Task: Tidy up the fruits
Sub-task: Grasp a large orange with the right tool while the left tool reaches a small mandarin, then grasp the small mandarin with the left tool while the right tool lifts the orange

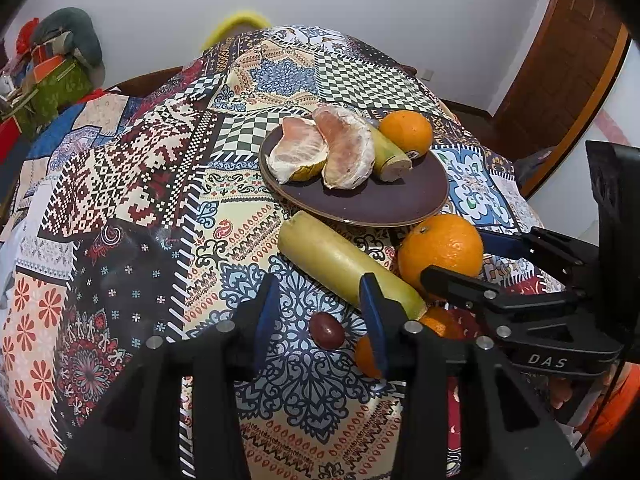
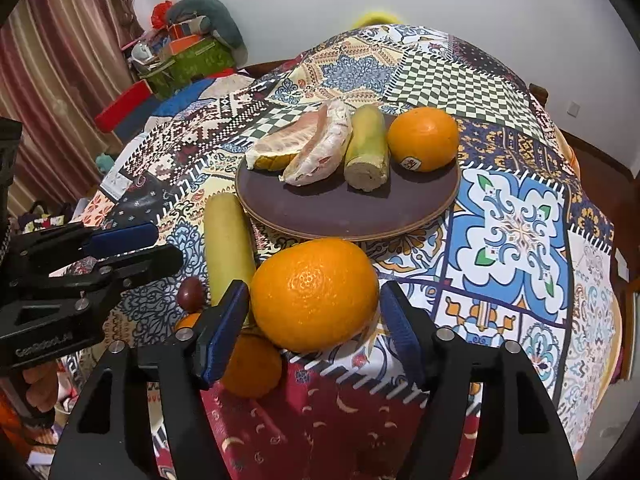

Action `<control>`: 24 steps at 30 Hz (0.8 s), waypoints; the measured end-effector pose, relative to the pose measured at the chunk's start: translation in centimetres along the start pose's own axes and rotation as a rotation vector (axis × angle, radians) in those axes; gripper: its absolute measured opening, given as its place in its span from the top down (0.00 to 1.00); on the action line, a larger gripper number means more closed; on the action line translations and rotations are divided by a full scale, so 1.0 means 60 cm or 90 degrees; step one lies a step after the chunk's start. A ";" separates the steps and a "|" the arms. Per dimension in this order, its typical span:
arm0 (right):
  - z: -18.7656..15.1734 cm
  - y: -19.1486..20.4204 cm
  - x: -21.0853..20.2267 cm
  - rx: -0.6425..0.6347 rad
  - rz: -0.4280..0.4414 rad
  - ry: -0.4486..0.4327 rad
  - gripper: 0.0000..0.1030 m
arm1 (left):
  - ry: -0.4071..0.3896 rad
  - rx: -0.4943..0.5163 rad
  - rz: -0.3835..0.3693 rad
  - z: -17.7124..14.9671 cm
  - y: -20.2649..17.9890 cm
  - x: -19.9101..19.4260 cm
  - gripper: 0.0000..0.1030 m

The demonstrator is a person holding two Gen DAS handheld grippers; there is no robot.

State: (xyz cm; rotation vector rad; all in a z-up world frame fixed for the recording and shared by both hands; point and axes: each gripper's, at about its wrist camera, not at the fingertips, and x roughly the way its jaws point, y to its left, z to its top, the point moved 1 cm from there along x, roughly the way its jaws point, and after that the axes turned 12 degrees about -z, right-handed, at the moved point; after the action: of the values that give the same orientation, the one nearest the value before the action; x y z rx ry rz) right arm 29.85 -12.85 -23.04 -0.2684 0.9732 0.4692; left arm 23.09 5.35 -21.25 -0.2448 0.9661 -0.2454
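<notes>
Now right hand-held gripper spread around orange near plate rim; left hand-held gripper spread over date; cane stick runs diagonally plateward.

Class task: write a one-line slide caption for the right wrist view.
Open right gripper straddles a large orange on the patterned tablecloth, near a plate already holding pomelo pieces and another orange.

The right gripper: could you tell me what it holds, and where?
Nothing yet: the right gripper is open, its fingers either side of the large orange, not touching.
</notes>
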 end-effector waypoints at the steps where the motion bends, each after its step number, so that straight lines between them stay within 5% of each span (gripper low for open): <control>1: 0.000 0.001 0.003 -0.001 0.000 0.001 0.35 | 0.002 0.000 0.002 -0.002 0.002 0.002 0.58; 24: -0.021 -0.020 -0.058 0.014 -0.017 -0.042 0.36 | 0.032 -0.009 -0.036 -0.060 -0.051 -0.012 0.58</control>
State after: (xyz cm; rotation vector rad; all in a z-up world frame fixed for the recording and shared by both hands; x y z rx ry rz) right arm 27.87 -15.31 -20.78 -0.2441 0.9087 0.4394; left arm 19.43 2.34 -21.71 -0.2801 1.0124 -0.2980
